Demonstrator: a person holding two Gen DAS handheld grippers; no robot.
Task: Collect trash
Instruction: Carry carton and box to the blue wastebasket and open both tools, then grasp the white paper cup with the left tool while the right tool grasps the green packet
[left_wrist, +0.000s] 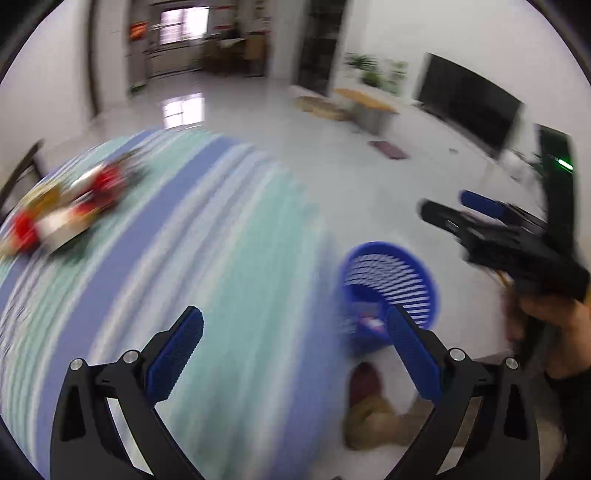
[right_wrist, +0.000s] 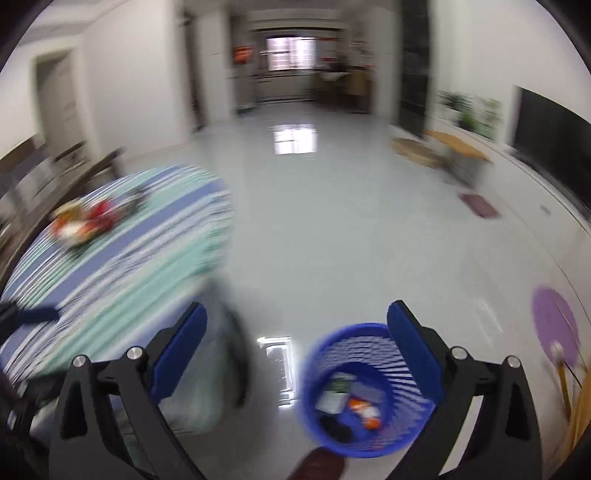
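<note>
Left wrist view: the left gripper (left_wrist: 293, 332) fills the bottom of the frame with its jaws spread wide and nothing between the blue pads (left_wrist: 173, 354). Behind it a striped tablecloth (left_wrist: 192, 240) covers a table, and a blurred pile of red, white and gold wrappers (left_wrist: 66, 210) lies at the left edge of the frame. The blue basket (left_wrist: 388, 280) stands on the floor at lower right of centre, partly behind the right-hand finger. At the right edge a hand (left_wrist: 554, 328) holds the right gripper (left_wrist: 454, 210), which is seen from the side and is too smeared here to show its opening. By my reading a drop into the basket is done, and the step in hand is going back for more trash.

Right wrist view: the right gripper (right_wrist: 295, 332) sits at the bottom of the frame, jaws wide apart, empty and touching nothing. The basket (right_wrist: 354, 391) lies at lower right, between and below the fingers, with several scraps (right_wrist: 351, 402) in it: something white, something orange, something dark. The wrapper pile (right_wrist: 85, 221) shows at the left of the frame on the cloth (right_wrist: 147, 251), well apart from the basket.

The next move calls for swinging both open grippers left toward the pile, slowing so the view steadies, and picking one wrapper apiece.
</note>
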